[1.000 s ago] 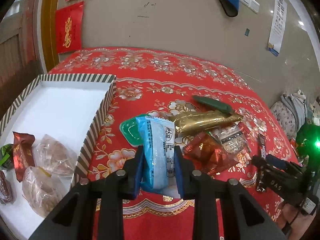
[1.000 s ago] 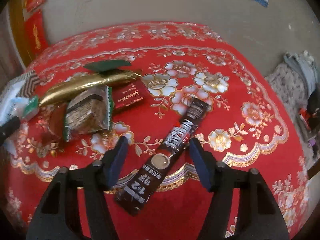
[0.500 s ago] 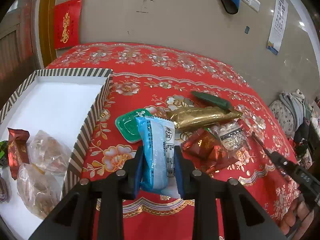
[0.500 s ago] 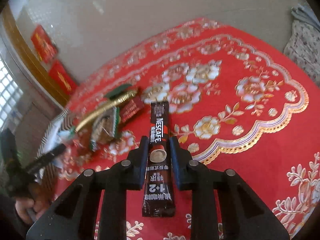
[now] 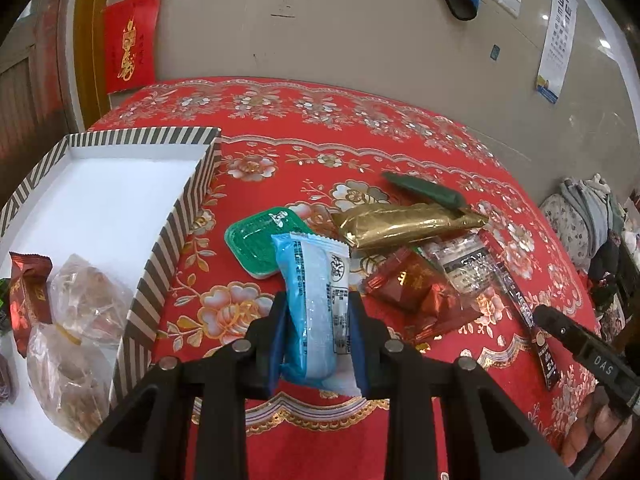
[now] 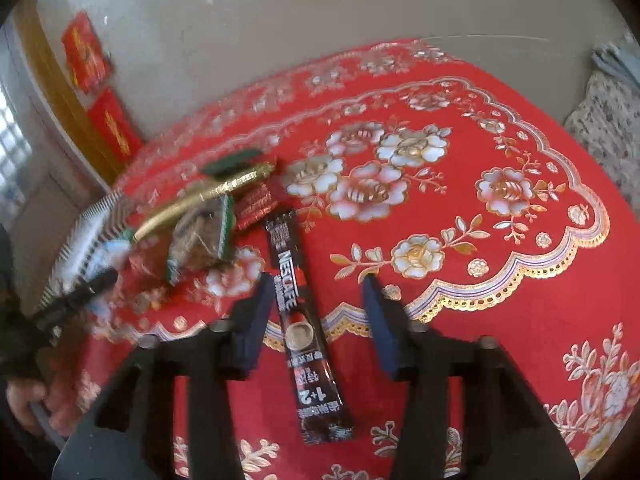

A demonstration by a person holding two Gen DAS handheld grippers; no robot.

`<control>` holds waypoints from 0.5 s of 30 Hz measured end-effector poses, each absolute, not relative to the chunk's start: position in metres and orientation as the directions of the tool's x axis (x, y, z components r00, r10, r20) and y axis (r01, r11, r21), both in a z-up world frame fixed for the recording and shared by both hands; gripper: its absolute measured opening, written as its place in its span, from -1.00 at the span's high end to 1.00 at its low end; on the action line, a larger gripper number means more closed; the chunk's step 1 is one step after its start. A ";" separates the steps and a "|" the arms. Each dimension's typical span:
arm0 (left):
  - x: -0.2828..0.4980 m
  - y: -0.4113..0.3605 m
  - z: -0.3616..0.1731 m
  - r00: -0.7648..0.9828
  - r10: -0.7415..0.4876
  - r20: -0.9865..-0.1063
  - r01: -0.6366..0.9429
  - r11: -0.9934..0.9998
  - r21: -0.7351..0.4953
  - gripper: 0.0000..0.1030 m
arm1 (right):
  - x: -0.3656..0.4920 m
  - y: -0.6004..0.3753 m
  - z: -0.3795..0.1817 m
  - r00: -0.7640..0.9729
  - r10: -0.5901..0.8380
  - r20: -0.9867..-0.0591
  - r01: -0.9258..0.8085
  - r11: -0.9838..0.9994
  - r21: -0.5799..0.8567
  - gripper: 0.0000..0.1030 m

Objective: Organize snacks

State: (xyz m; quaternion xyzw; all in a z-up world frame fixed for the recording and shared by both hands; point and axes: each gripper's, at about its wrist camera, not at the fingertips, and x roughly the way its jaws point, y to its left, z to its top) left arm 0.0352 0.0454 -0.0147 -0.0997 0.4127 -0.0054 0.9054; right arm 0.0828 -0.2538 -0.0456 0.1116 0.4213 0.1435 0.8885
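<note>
My left gripper (image 5: 318, 320) is shut on a light blue snack packet (image 5: 314, 300) and holds it above the red tablecloth, right of the striped box (image 5: 168, 240). My right gripper (image 6: 316, 304) is open. A dark Nescafe coffee stick (image 6: 304, 320) lies on the cloth between its fingers, close to the left one. The stick also shows in the left wrist view (image 5: 524, 312), with the right gripper (image 5: 576, 340) beside it. A loose pile holds a gold packet (image 5: 408, 224), a green tray (image 5: 260, 240), a red packet (image 5: 416, 284) and a clear wrapped snack (image 5: 468, 268).
The striped box holds a red packet (image 5: 28, 292) and two clear-wrapped pastries (image 5: 80, 300) on its white floor. A dark green packet (image 5: 424, 192) lies behind the gold one. The table's front edge is near both grippers. A wall stands behind the table.
My right gripper was shut on the coffee stick half a second ago; it has opened and the stick lies on the cloth. My left gripper still holds the blue packet, raised slightly.
</note>
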 end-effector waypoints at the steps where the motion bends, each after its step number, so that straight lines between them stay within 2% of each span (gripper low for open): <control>1: 0.035 0.045 -0.015 0.659 -0.095 -0.746 -0.070 0.980 -0.187 0.41 | 0.082 -0.249 -0.043 0.610 0.338 -0.717 -0.182 0.940 0.289 0.09; 8: 0.034 0.045 -0.014 0.660 -0.098 -0.745 -0.071 0.979 -0.192 0.41 | 0.077 -0.230 -0.048 0.581 0.283 -0.763 -0.249 0.954 0.164 -0.03; 9: 0.034 0.045 -0.013 0.659 -0.098 -0.746 -0.072 0.979 -0.192 0.41 | 0.076 -0.230 -0.048 0.580 0.284 -0.764 -0.256 0.953 0.161 -0.16; 10: 0.035 0.046 -0.013 0.659 -0.098 -0.746 -0.072 0.979 -0.193 0.41 | 0.077 -0.227 -0.049 0.573 0.292 -0.766 -0.276 0.948 0.155 -0.43; 12: 0.034 0.046 -0.013 0.660 -0.099 -0.745 -0.072 0.978 -0.194 0.41 | 0.075 -0.219 -0.050 0.550 0.307 -0.776 -0.323 0.936 0.141 -0.78; 15: 0.035 0.046 -0.013 0.659 -0.100 -0.746 -0.073 0.978 -0.196 0.41 | 0.073 -0.200 -0.054 0.536 0.223 -0.814 -0.380 0.925 0.003 -0.91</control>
